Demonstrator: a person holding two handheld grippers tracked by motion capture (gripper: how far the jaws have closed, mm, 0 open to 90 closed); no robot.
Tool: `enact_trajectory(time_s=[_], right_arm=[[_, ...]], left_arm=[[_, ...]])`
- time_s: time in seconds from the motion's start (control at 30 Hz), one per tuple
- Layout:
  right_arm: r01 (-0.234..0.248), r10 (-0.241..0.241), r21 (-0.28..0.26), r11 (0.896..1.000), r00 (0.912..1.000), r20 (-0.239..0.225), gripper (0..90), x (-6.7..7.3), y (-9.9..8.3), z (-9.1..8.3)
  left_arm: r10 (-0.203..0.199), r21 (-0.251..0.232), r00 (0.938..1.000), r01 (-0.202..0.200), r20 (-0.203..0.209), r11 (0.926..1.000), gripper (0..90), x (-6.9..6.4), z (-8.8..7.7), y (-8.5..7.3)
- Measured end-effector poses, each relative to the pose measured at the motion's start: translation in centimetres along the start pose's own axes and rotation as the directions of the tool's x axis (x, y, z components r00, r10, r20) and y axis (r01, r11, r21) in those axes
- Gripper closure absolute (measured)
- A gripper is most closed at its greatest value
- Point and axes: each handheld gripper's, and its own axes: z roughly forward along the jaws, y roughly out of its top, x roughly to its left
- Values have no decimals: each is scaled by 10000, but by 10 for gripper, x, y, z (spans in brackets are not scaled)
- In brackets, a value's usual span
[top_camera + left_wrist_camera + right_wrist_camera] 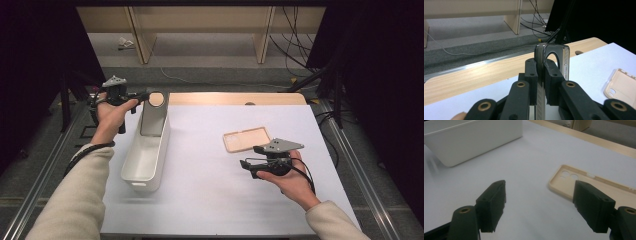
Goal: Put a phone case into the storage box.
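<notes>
1. Black jaws of the left gripper are pressed together on the thin edge of a grey translucent phone case, which stands upright between them, its camera cut-out at the top
2. From the high view, the left gripper holds that grey phone case over the far end of a white bin; the case's long axis runs down into the bin, and the bin's own long axis runs away from the person
3. Right gripper has its jaws spread wide with nothing between them; it hovers low over the table, well apart from the bin
4. Just beyond and to the right of the right gripper's fingers lies a beige phone case, flat, hollow side up, with its long axis slanting away to the right; in the high view this beige case sits just beyond the right gripper, so the right hand is by far the nearer one to it
5. Judged from this, the grey case looks ready to go down into the bin, and the beige one would come next
6. A white mat covers the wooden table; beyond are grey floor, cables and pale wooden furniture legs, with dark screens at both sides
</notes>
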Motion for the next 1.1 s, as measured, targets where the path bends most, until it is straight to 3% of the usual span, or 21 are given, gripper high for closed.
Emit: enact_trajectory(time_s=[1.1], right_arm=[[-6, 6, -18, 10000, 10000, -5, 276, -1, 0, 1]], left_arm=[[-393, 516, 9984, 413, -398, 9978, 806, 16, 15, -19]])
